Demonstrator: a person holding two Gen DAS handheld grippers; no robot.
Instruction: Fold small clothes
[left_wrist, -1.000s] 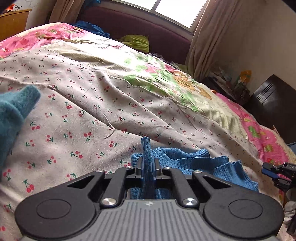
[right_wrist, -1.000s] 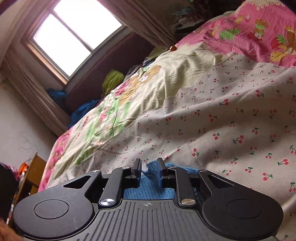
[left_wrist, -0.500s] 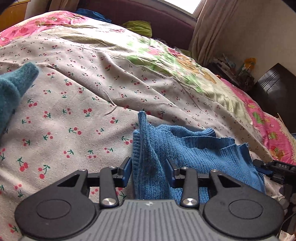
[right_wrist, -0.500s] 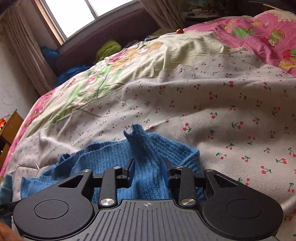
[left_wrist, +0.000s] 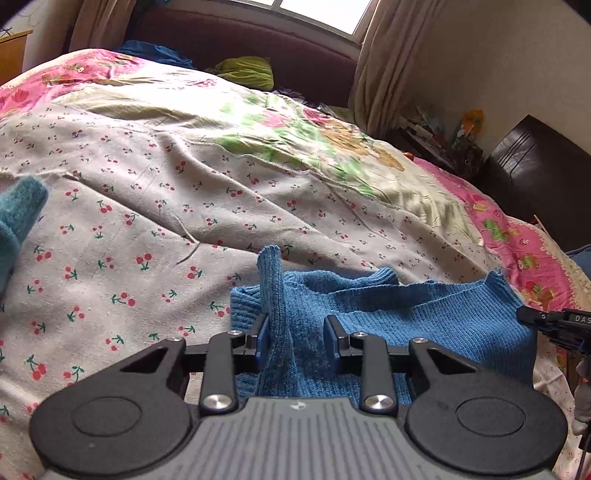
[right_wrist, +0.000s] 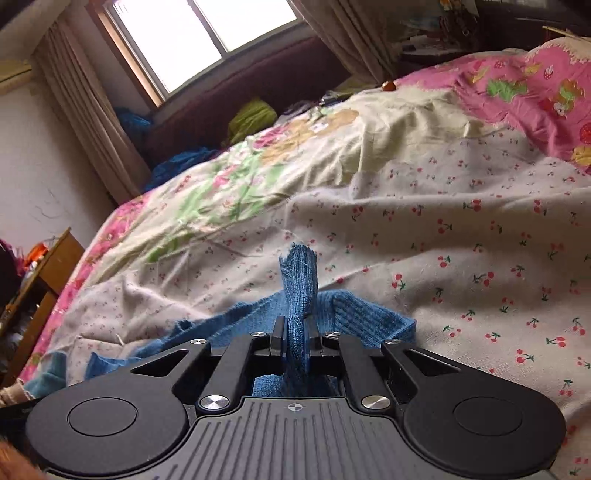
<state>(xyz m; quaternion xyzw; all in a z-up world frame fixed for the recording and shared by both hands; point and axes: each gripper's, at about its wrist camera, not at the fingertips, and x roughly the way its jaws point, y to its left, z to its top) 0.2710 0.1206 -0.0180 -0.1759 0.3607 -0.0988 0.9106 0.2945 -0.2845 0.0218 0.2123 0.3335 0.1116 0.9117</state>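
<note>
A small blue ribbed knit garment (left_wrist: 424, 314) lies crumpled on the bed, on a pale bedsheet printed with red cherries (left_wrist: 129, 221). The right tongs (right_wrist: 294, 338) have just been closing and now stand narrow, pinching a raised fold of the blue knit that sticks up between the pads. The left tongs (left_wrist: 295, 341) have just been closing a little, but they stand half wide; a raised fold of the same garment is between them, touching the left pad only. A teal fuzzy cloth (left_wrist: 18, 218) lies at the left edge, well apart.
</note>
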